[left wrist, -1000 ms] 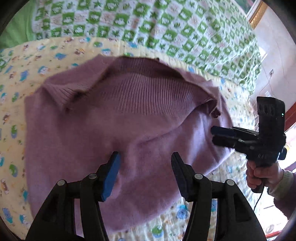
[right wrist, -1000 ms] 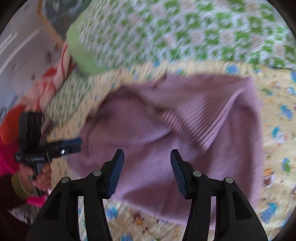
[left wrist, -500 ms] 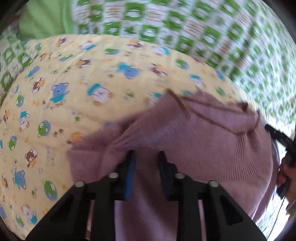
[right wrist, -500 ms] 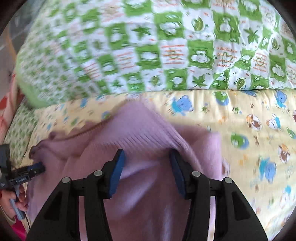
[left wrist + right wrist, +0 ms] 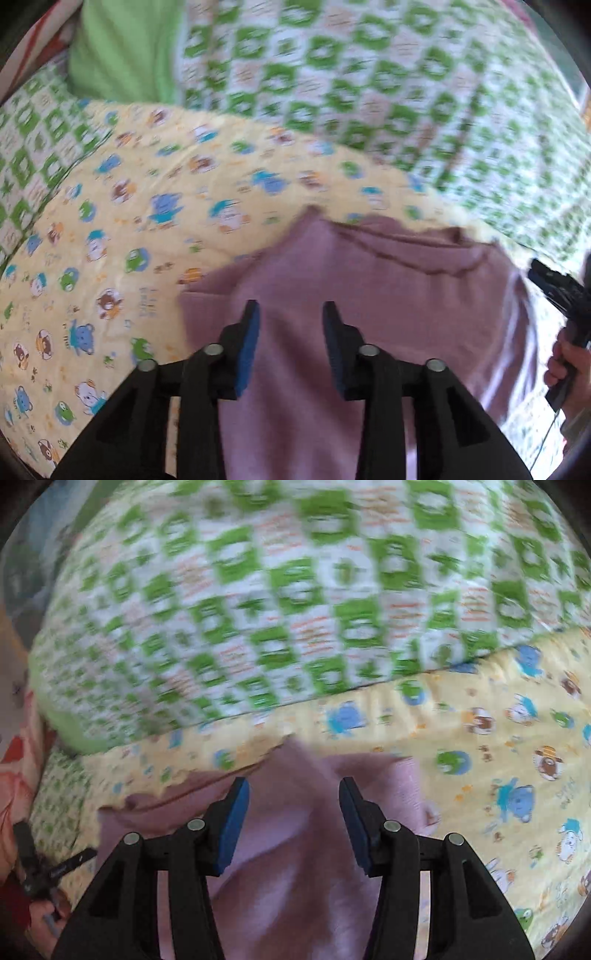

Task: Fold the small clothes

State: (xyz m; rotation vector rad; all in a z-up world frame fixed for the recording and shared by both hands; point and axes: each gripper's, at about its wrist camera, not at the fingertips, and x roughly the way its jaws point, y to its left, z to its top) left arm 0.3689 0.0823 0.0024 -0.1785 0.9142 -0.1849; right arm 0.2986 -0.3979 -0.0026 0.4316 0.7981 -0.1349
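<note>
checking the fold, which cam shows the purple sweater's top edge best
The left wrist view. There the purple sweater shows its whole far edge, with dark seam lines, against the yellow quilt. In the right wrist view the sweater is blurrier and paler, and the right gripper hides much of it.

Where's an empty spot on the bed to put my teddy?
Bare yellow sheet lies left of the purple sweater, below the green quilt; more lies right of it in the right view. Both grippers crowd the sweater.
</note>
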